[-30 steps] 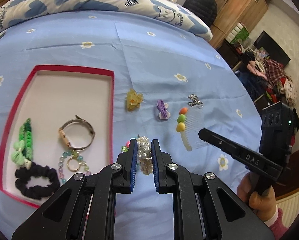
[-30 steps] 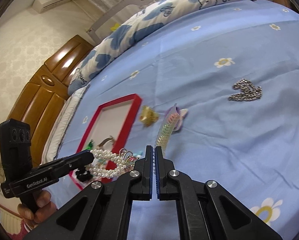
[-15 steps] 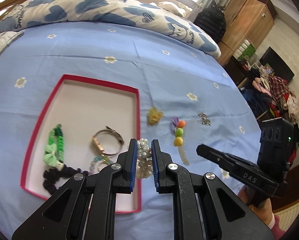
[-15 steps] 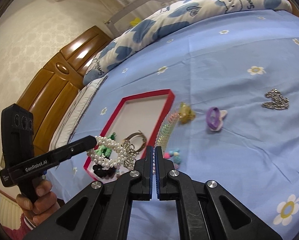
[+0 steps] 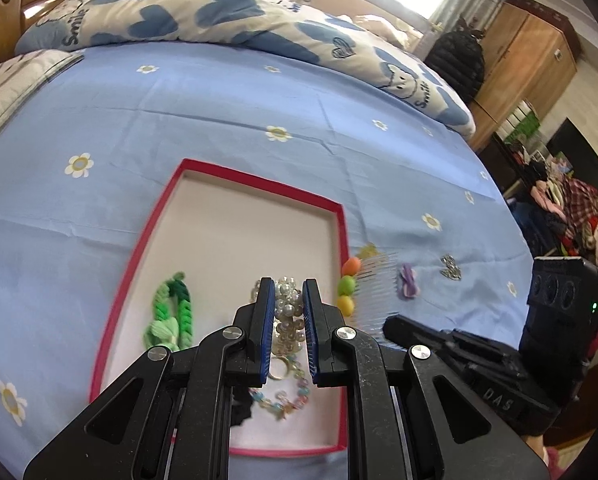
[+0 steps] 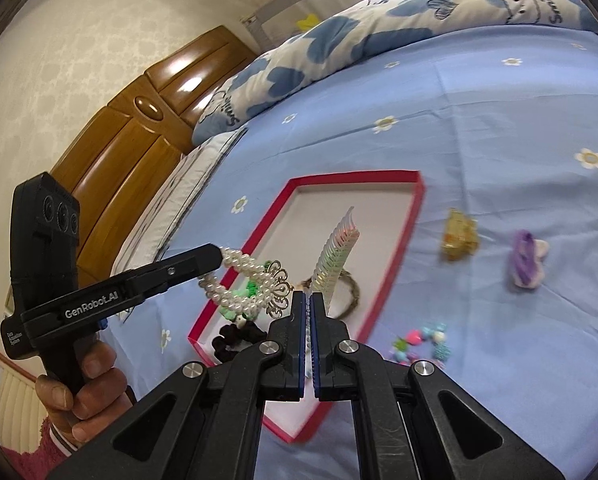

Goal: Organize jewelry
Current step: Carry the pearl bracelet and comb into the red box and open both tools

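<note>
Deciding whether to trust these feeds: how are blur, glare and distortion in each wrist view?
Left wrist: fisheye bends the red tray; comb smeared, pearl bracelet fairly sharp, window blown out. Right wrist: headboard glares; purple clip and bead bracelet motion-blurred.

1. A tray (image 5: 341, 236) lies on the bedsheet (image 5: 219, 128), with a quilt (image 5: 203, 20) heaped behind it.
2. Held above the tray: a pearl bracelet (image 5: 287, 312) in the left gripper (image 5: 287, 308), a comb (image 6: 337, 252) in the right gripper (image 6: 307, 312).
3. Inside the tray, left to right in the left wrist view: a braided band (image 5: 171, 316), a scrunchie (image 5: 241, 408) (partly hidden), a bead bracelet (image 5: 287, 396).
4. On the sheet right of the tray: a clip (image 6: 459, 236), a hair tie (image 6: 525, 260), a chain (image 5: 450, 267) farthest out.
</note>
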### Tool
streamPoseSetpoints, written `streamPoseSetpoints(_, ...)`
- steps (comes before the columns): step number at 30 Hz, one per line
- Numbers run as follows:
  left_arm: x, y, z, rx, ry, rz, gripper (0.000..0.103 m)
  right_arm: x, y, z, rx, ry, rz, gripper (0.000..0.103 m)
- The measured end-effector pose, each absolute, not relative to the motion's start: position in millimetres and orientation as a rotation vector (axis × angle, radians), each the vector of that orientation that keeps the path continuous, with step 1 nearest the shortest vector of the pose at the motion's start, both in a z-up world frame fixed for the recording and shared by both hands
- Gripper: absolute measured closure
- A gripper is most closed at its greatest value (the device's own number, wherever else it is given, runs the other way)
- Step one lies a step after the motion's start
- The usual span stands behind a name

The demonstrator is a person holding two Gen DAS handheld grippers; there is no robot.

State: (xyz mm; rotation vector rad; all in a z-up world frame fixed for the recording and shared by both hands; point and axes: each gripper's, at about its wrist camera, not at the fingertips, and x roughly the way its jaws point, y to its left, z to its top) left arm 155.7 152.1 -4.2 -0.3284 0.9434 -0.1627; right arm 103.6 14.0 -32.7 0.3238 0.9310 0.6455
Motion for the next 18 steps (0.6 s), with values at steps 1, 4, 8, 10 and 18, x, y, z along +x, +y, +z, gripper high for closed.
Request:
streamPoseSetpoints(1,158,156,-7,-0.339,0.945,-0.158,0.091,107,21,-35,0.321,0.940,0.652,0.102)
streamPoseSetpoints(4,164,165,-13,-0.356,0.952,-0.146,0.091,114,34,-42,0.325,0.961,0.671,0.102)
streamPoseSetpoints(8,169,175,-23,-0.368,0.967,-0.122,0.091,121,46,-50,0.347,0.984,0.692,0.102)
streamPoseSetpoints(10,169,180,-30,-0.375,0.980,-0.107,0.091,124,50,-55,0.348,0.995,0.692,0.102)
streamPoseSetpoints(18,164,196,-54,-0.376,1.028,-0.052,0.091,131,43,-76,0.369,1.039,0.649,0.101)
